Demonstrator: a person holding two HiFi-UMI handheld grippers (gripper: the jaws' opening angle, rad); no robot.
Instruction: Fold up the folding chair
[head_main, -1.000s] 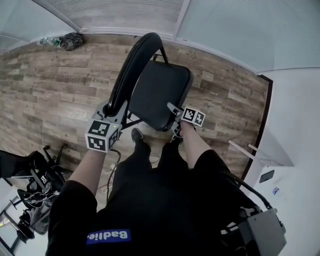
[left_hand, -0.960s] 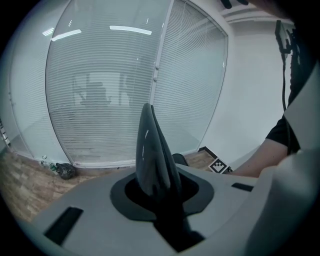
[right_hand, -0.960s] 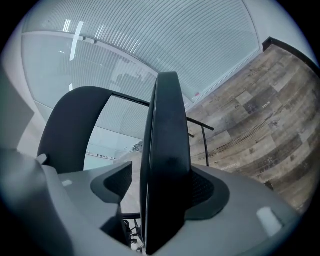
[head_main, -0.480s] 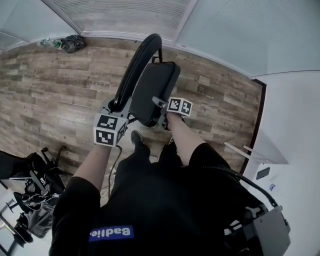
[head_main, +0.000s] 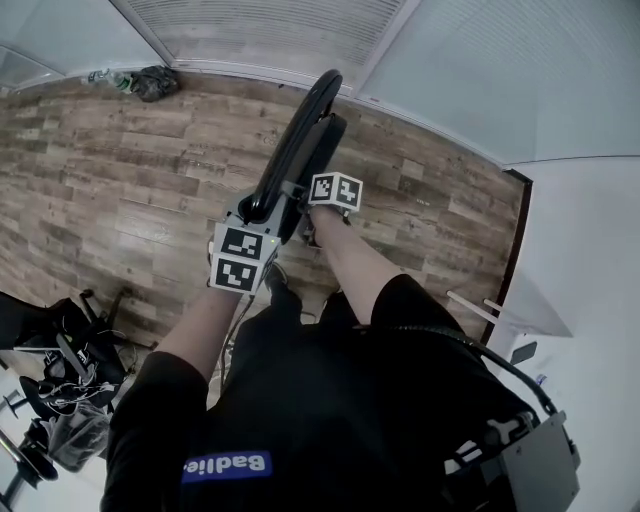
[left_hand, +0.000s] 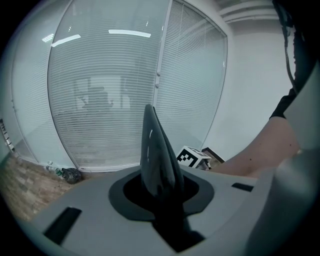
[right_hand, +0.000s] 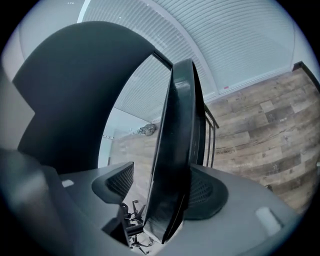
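Swung up since the earlier frame, the seat (head_main: 320, 145) of the folding chair (head_main: 303, 135) is now brought almost flat against the backrest (head_main: 285, 150). The backrest's top is clamped by the left gripper (left_hand: 162, 192). The seat's edge is straddled by the parted jaws of the right gripper (right_hand: 162, 187) and touched by one pad only. The chair is stood near the far edge of the wooden floor (head_main: 120, 170).
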